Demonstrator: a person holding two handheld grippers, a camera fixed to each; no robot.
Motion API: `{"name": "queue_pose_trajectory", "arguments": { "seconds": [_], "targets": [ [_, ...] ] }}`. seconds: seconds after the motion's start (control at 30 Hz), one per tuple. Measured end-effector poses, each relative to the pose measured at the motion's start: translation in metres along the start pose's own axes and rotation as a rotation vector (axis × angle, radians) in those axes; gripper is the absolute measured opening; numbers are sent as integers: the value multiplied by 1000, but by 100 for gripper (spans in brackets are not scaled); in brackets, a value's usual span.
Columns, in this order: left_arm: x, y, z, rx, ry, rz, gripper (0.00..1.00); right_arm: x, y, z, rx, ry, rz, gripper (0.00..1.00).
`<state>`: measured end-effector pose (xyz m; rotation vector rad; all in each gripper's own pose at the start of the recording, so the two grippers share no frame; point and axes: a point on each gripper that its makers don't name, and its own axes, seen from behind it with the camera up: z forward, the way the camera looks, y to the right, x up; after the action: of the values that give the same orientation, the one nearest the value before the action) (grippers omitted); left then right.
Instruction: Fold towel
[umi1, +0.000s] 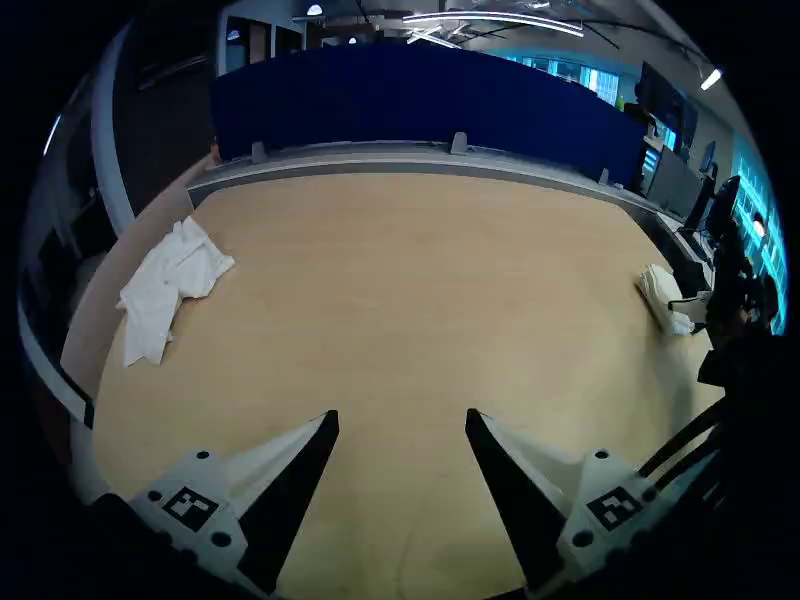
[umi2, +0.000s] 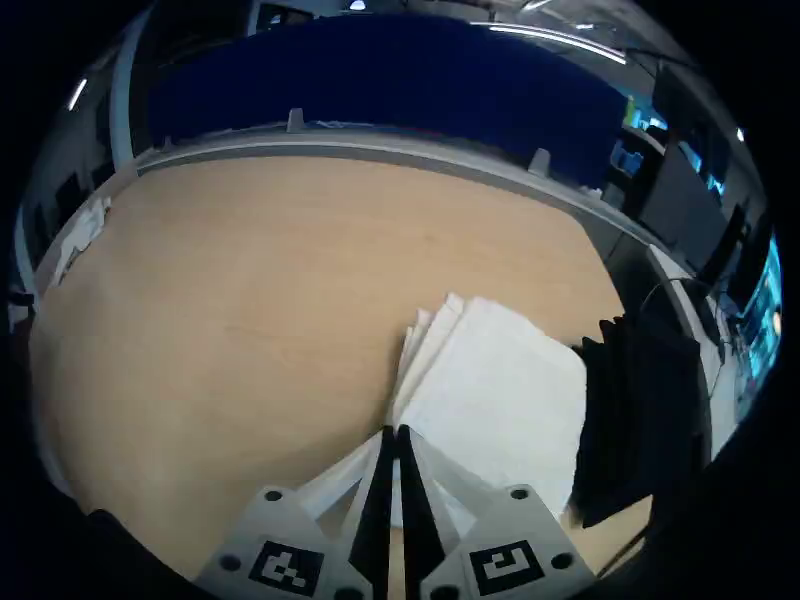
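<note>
A crumpled white towel (umi1: 170, 285) lies at the table's far left edge; it shows small in the right gripper view as the crumpled towel (umi2: 85, 225). A stack of folded white towels (umi2: 495, 390) rests near the right edge, also seen as the stack (umi1: 662, 295) in the left gripper view. My right gripper (umi2: 396, 435) is closed at the stack's near-left corner, with a thin strip of white cloth between its fingers. My left gripper (umi1: 400, 420) hovers open over bare wood, far from both towels, with nothing between its fingers.
The light wooden table (umi1: 420, 290) is backed by a grey rail and a blue partition (umi1: 420, 100). A black ribbed object (umi2: 640, 420) sits against the stack's right side at the table edge. Monitors and chairs stand beyond the right edge.
</note>
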<state>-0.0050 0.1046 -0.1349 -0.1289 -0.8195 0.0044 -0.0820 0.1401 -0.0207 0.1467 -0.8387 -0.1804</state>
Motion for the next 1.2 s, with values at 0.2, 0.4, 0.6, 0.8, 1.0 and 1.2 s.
{"name": "queue_pose_trajectory", "arguments": {
  "seconds": [0.2,0.4,0.6,0.8,1.0,1.2],
  "targets": [
    [3,1,-1,-3,4,-3,94,12,2,-13,-1,36,8,4],
    [4,3,-1,-9,5,0,94,4,1,-19,12,25,13,4],
    [5,3,-2,-10,7,6,94,-5,-2,-18,21,8,16,4],
    [6,2,-3,-8,8,2,94,-4,-2,-18,17,10,14,8],
    [5,2,-4,-7,8,4,94,-4,-5,-18,32,12,16,37],
    [7,4,-3,-9,9,5,94,-9,-8,-18,39,3,3,52]
  ]
}}
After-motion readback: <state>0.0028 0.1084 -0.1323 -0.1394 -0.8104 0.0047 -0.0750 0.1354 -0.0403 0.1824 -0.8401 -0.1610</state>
